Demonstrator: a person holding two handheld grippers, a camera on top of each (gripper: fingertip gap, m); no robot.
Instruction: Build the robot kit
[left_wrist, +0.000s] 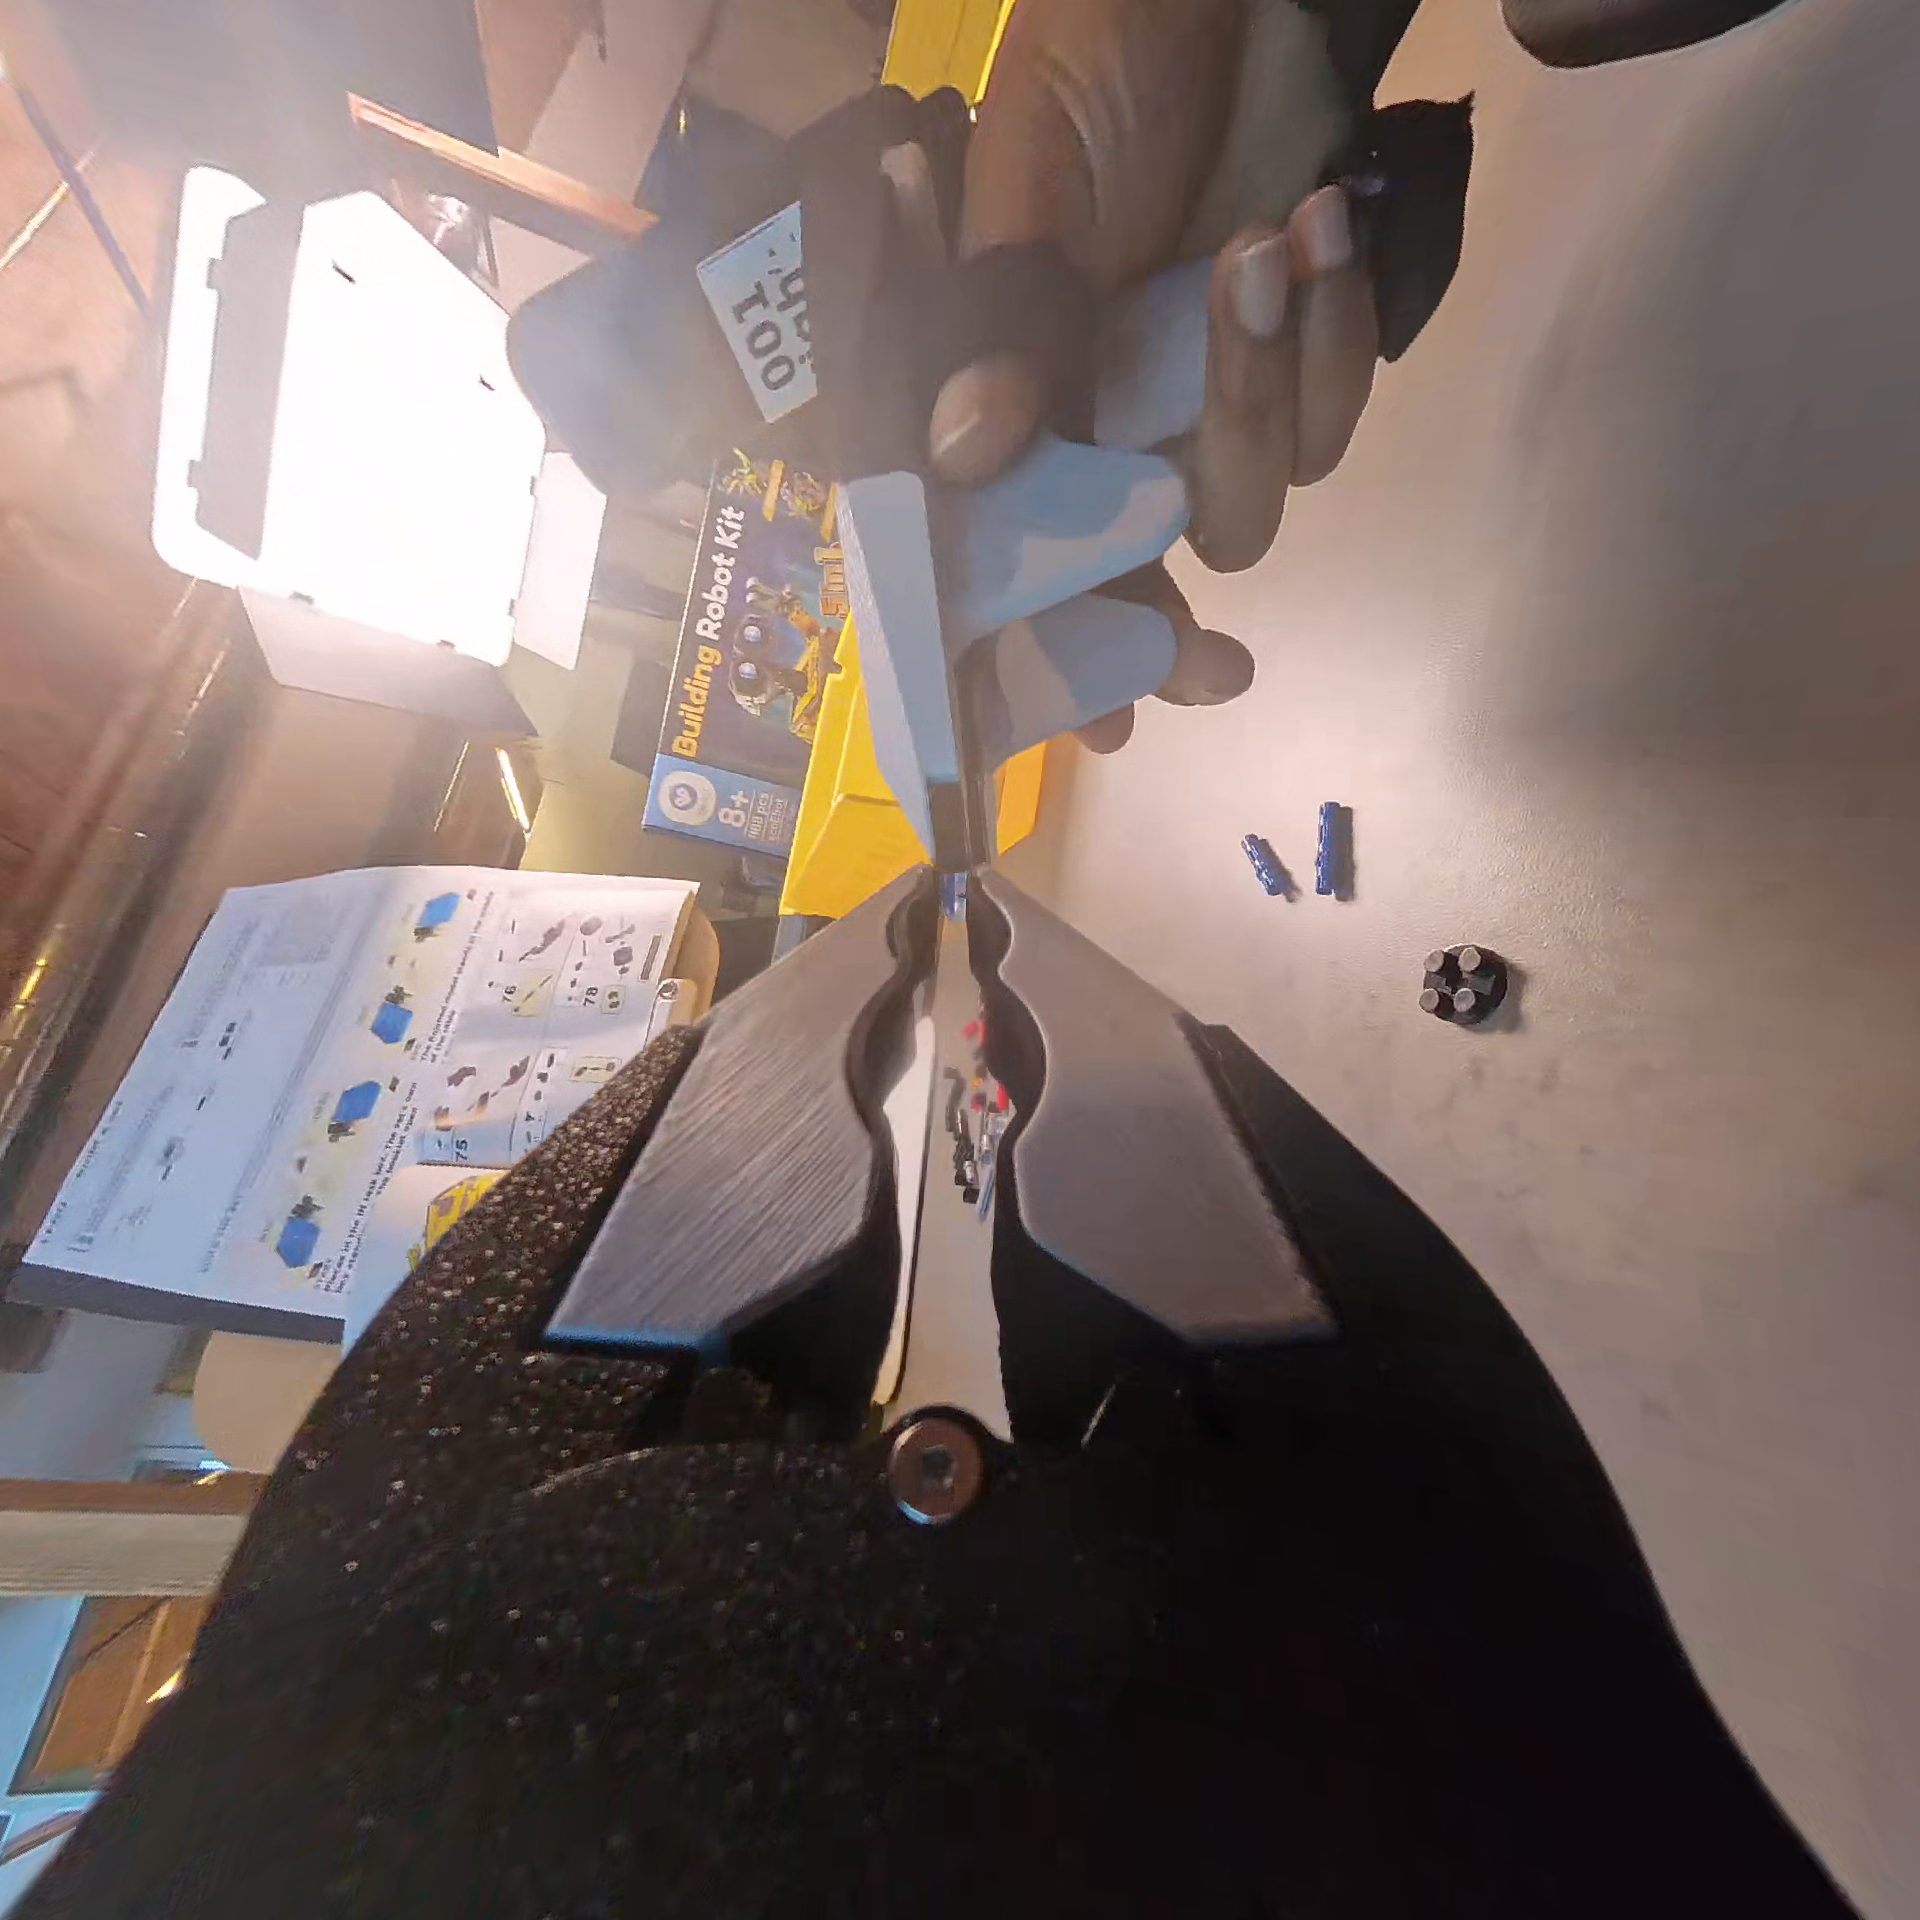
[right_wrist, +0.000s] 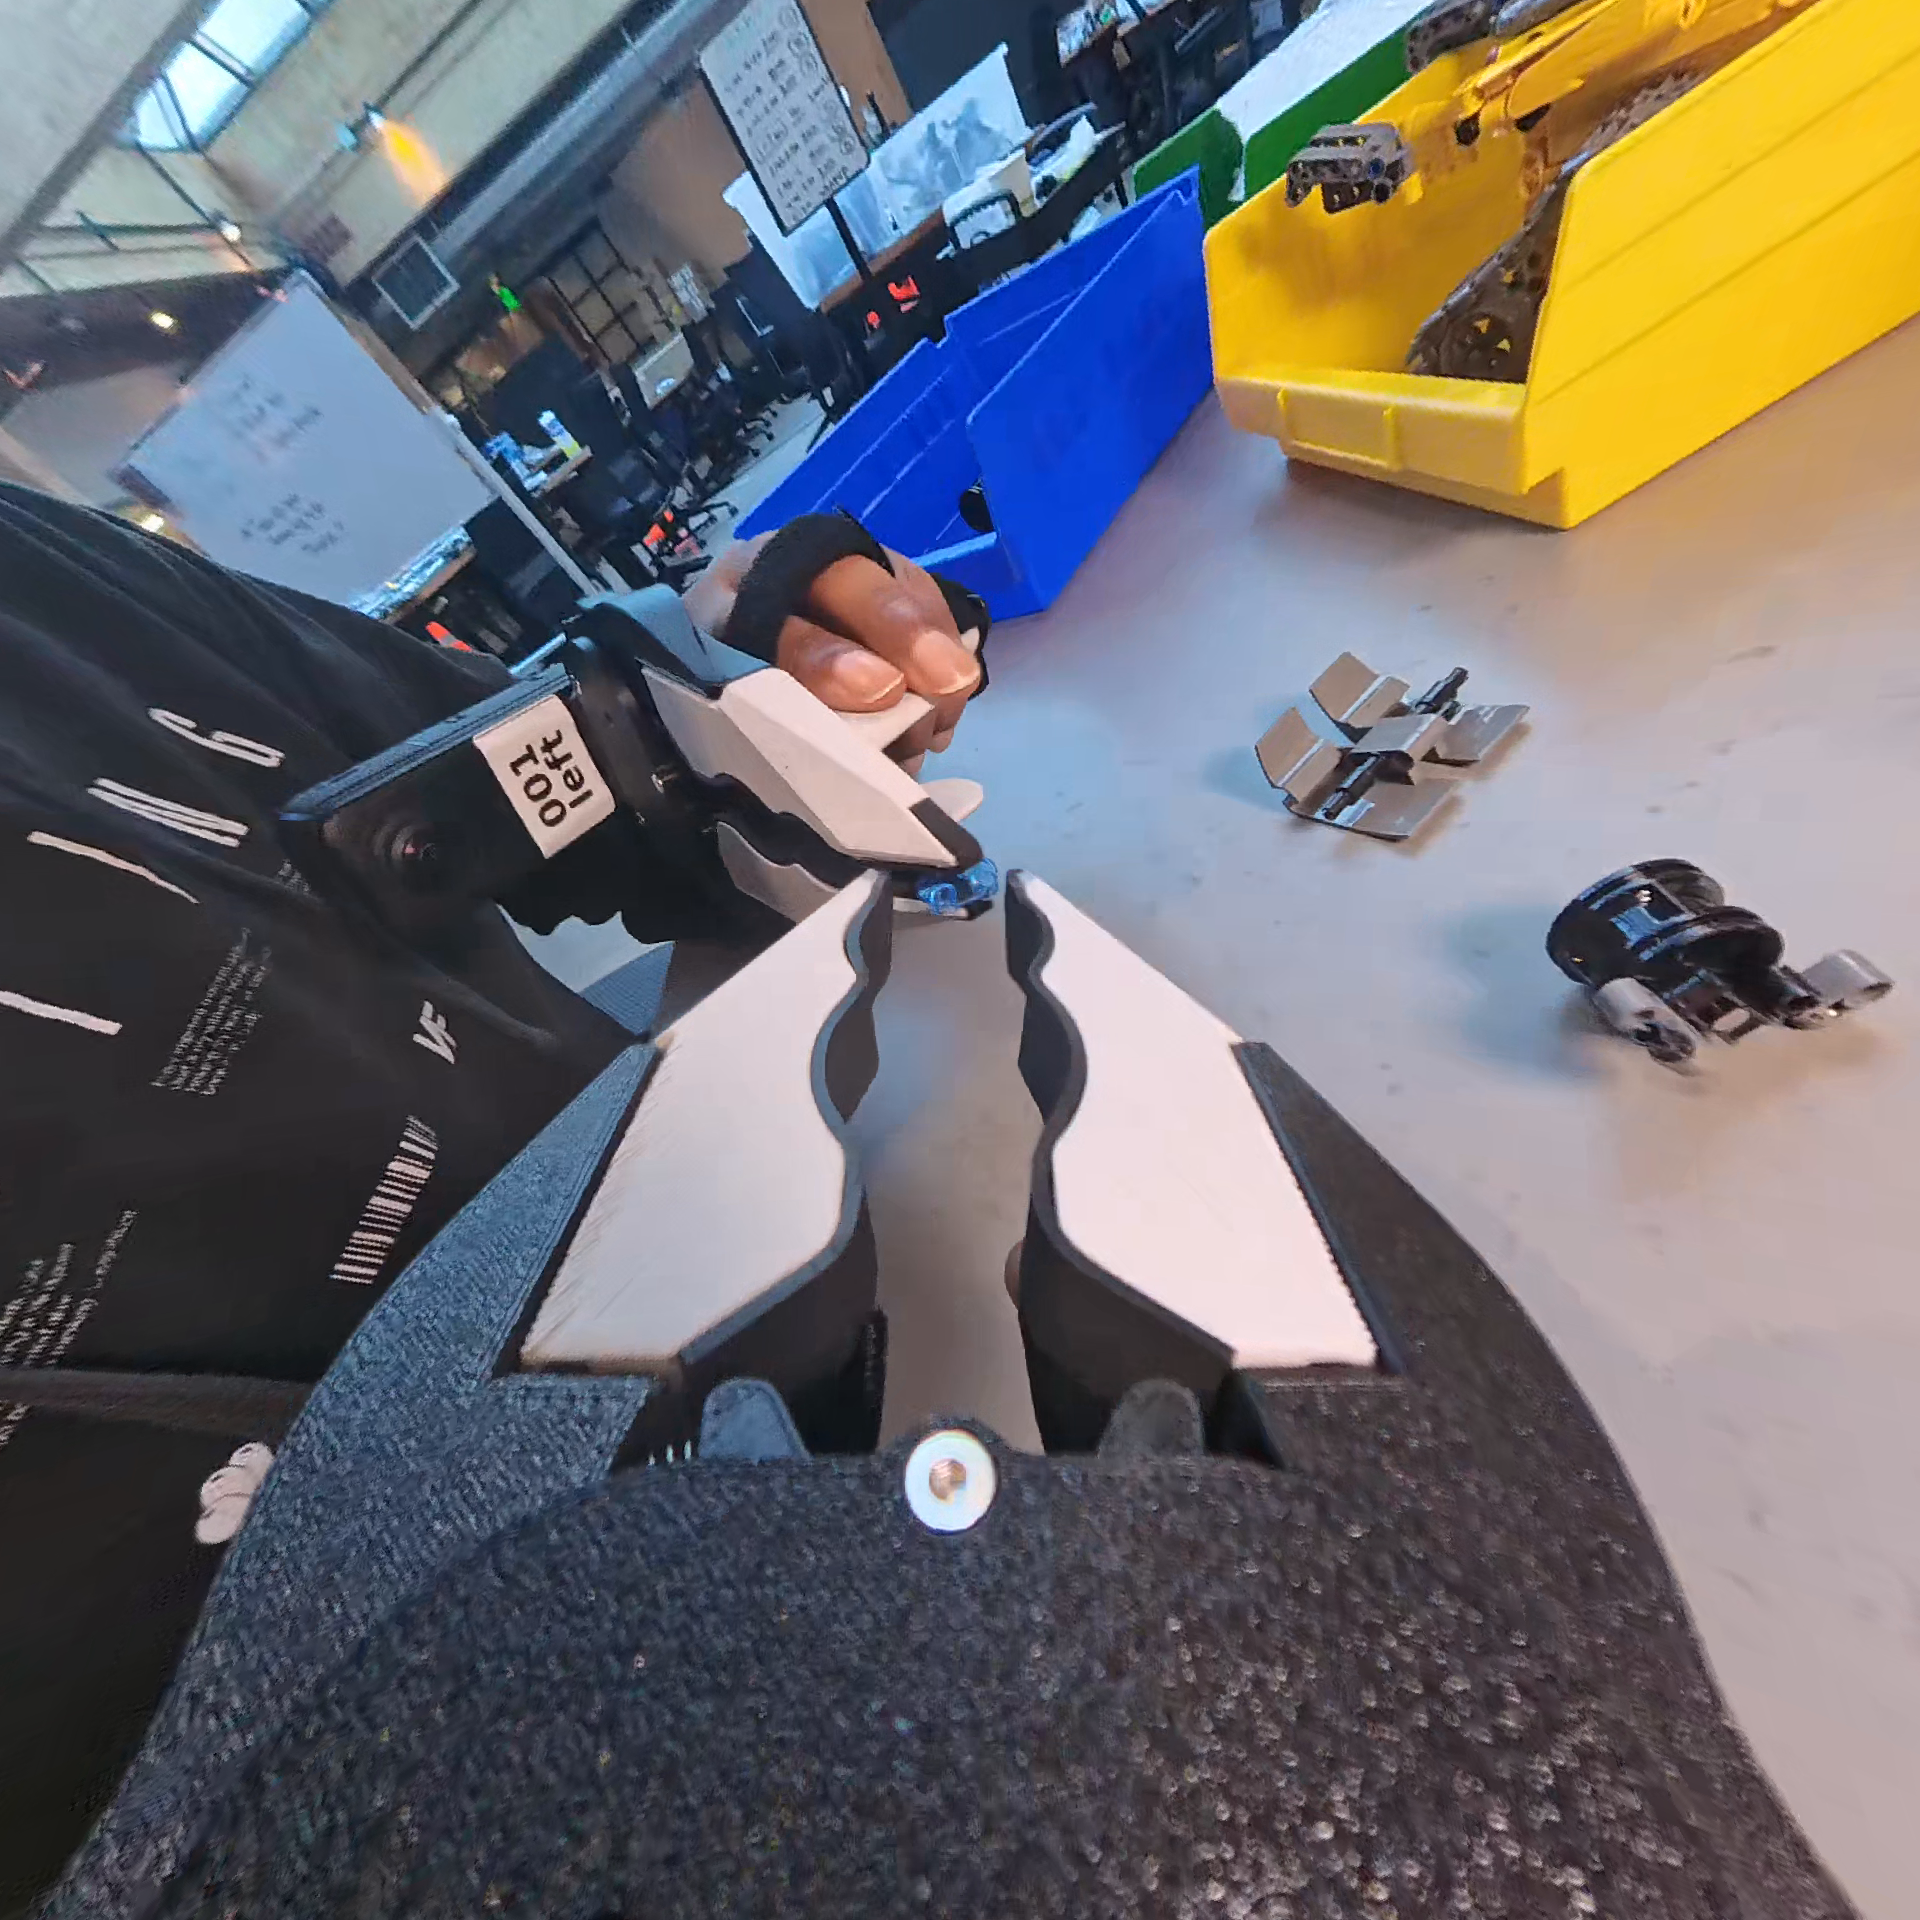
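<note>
My left gripper (left_wrist: 954, 881) is shut on a small translucent blue piece (left_wrist: 954, 898) and holds it just above the grey table (left_wrist: 1558, 623). In the right wrist view the left gripper (right_wrist: 961, 868) comes in from the left with the same blue piece (right_wrist: 951, 891) at its tip. My right gripper (right_wrist: 948, 883) is open, its two fingertips on either side of the piece, the left one touching or nearly touching it. In the left wrist view the right gripper (left_wrist: 956, 831) points down at the piece, tip to tip with mine.
Two blue pins (left_wrist: 1299, 862) and a black round studded part (left_wrist: 1465, 985) lie on the table. A grey paddle assembly (right_wrist: 1382, 743) and a black wheel assembly (right_wrist: 1704, 961) lie to the right. Behind stand a yellow bin (right_wrist: 1662, 343), a blue bin (right_wrist: 1060, 416), an instruction booklet (left_wrist: 364, 1060) and a kit box (left_wrist: 727, 675). The tips of both grippers are at nearly the same place.
</note>
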